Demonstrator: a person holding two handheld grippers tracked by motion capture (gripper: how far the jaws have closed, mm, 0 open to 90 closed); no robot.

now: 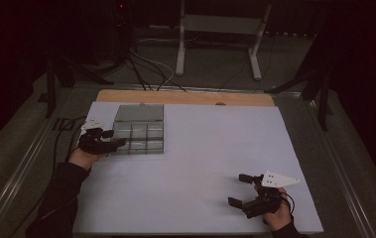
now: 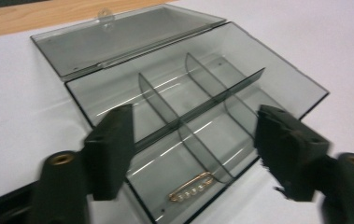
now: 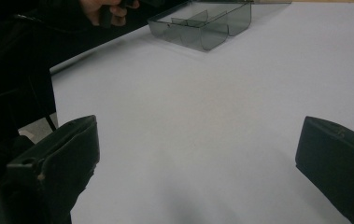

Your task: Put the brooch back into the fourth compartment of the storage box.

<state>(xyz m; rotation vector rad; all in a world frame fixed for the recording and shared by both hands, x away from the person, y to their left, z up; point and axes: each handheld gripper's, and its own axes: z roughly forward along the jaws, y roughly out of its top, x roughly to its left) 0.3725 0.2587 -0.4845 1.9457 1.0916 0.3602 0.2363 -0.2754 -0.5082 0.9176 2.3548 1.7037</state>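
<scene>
A smoky clear organiser box (image 1: 139,145) lies at the back left of the white sheet, its lid (image 1: 139,113) folded flat behind it. In the left gripper view the box (image 2: 277,70) shows several compartments, and a small gold pin (image 2: 191,186) lies in the nearest one. My left gripper (image 1: 117,138) hangs at the box's left side, open, its jaws (image 2: 193,116) spread above that near compartment with nothing pressed between them. My right gripper (image 1: 237,189) rests near the front right edge, open and empty (image 3: 198,135), pointing across the sheet toward the box (image 3: 221,25).
The white sheet (image 1: 200,148) covers a wooden tabletop whose bare strip (image 1: 185,96) shows at the back. Cables (image 1: 61,139) trail off the table's left side. A white stand (image 1: 180,44) and dark tripod legs stand on the floor beyond.
</scene>
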